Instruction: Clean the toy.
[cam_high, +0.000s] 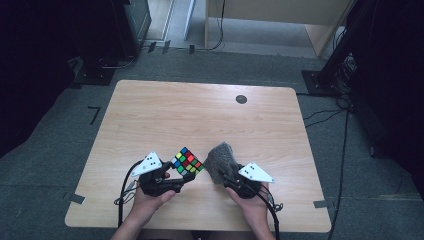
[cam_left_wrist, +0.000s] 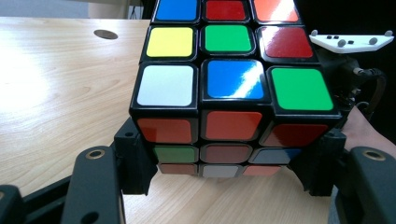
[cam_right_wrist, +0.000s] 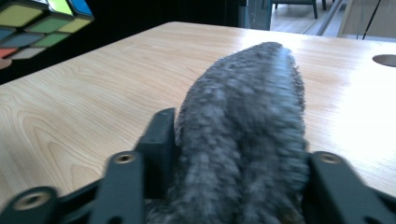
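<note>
A person stands at the near edge of a pale wooden counter (cam_high: 150, 115) with a hand-held gripper in each hand. The left hand-held gripper (cam_high: 181, 176) is clenched on a scrambled colour cube (cam_high: 187, 161), its black jaws pressing the cube's lower layer from both sides, so the cube is lifted clear of the counter and its faces stay exposed, probably so they can be wiped. The cube is tilted, one corner aimed toward the far edge; being equal on all sides, it has no long axis. The right hand-held gripper (cam_high: 223, 176) has a grey fuzzy cloth (cam_high: 221, 161) between its jaws; the cloth sits snugly between them, so it appears grasped, though whether the pads press firmly cannot be told. The cloth is bunched into a rounded wad whose long axis runs away from the gripper, toward the far edge and leaning slightly toward the cube. Cube and cloth are near each other, just apart, above the middle of the near edge. A small dark round hole (cam_high: 241, 99) lies near the far edge
</note>
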